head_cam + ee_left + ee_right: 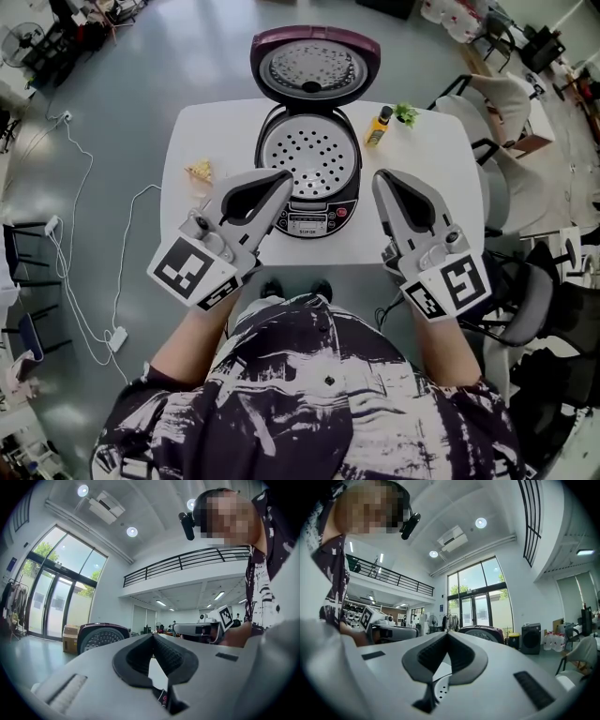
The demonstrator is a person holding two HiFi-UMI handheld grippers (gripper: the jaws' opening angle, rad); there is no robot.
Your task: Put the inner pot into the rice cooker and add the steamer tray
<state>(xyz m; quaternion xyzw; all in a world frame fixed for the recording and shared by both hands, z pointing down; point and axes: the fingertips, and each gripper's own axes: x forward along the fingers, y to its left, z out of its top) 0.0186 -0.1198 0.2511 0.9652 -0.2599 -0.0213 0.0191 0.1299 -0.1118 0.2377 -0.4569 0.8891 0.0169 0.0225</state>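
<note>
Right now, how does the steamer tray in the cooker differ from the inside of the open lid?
The steamer tray lies flat inside the cooker body; the lid's inner plate stands swung back behind it. The steamer tray has large, widely spaced holes; the lid's inner plate shows a finer, denser dotted pattern. Both are round and silvery grey.

maroon rice cooker (309,221) (perforated silver tray (309,155))
</note>
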